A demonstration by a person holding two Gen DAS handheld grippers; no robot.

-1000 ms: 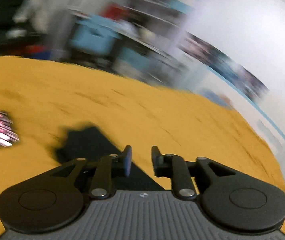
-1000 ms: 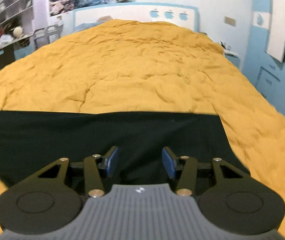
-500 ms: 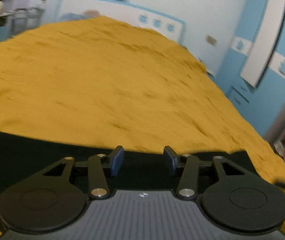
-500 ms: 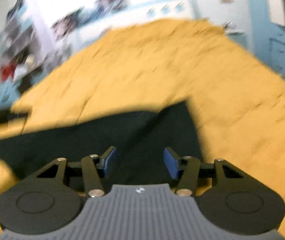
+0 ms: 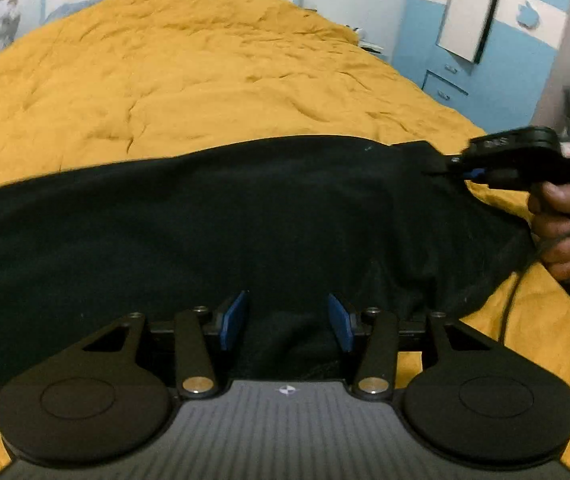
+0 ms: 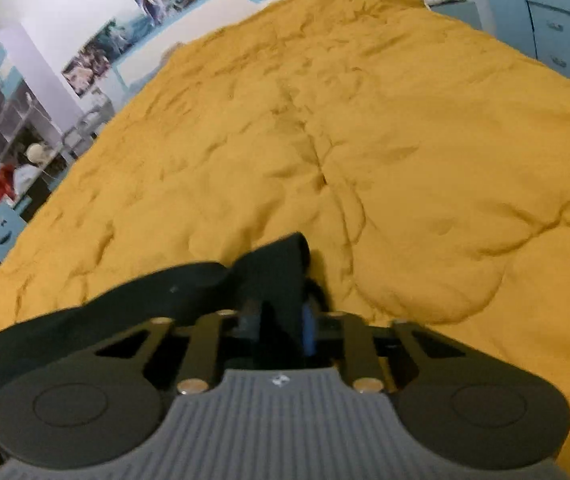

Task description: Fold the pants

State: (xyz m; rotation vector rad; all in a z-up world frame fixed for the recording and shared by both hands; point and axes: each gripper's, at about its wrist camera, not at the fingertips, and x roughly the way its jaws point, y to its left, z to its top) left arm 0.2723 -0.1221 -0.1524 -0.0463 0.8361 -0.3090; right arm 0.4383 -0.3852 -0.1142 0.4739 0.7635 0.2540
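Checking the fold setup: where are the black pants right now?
The black pants lie across the near end of the yellow bedspread, their right corner pinched in the right hand-held gripper.

The left gripper (image 5: 287, 322) points down at a slant, its two blue-padded fingers (image 5: 232, 320) standing well apart with dark cloth lying between them, neither pad pressing on it. The right gripper (image 6: 281, 330) is closing, its jaws drawn almost together on a fold of the black pants (image 6: 189, 292); the cloth bunches up over the fingers, so only one blue pad (image 6: 308, 330) shows. From the left side, that gripper reaches in level from the right edge, nose pinched on the cloth's corner. The person's right hand (image 5: 561, 228) wraps its handle, fingers curled, perhaps on a trigger.
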